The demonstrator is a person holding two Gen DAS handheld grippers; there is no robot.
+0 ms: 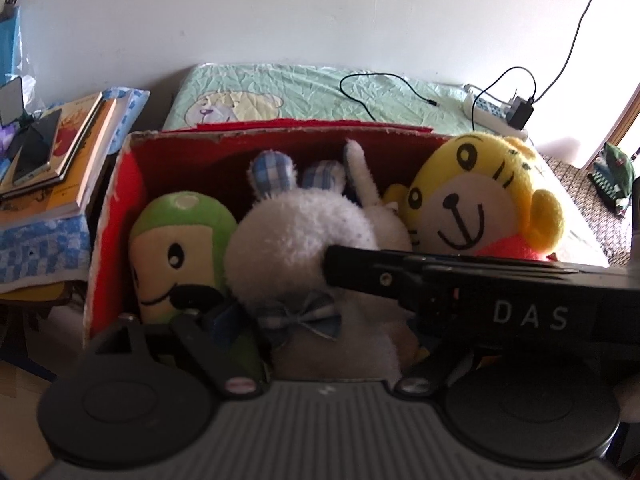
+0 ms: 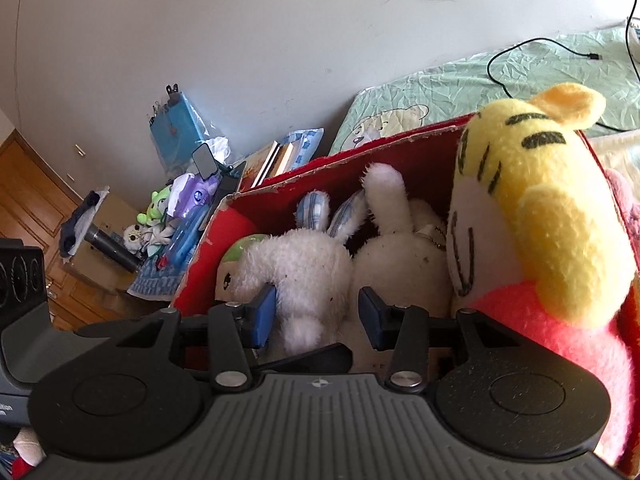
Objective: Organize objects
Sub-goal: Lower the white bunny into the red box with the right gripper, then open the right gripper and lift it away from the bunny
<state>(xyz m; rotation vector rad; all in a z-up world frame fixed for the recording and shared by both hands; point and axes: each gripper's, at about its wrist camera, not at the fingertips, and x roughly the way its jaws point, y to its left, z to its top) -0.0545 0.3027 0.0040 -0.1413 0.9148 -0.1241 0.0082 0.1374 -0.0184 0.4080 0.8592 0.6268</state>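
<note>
Rabbit plush (image 2: 296, 264) stands upright, ears up, between the spread right tool (image 2: 316, 316).

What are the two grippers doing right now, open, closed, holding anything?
Left gripper: cannot tell; the other tool hides one finger.
Right gripper: open, fingers either side of the white rabbit plush in the red box, not clamped.

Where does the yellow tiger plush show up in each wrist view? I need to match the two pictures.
Left wrist: yellow tiger plush sits right of centre, at the right end of the red box, facing the camera.
Right wrist: yellow tiger plush fills the right side, seen side-on.
Shared landmark: the white rabbit with blue checked ears, left of the tiger.
</note>
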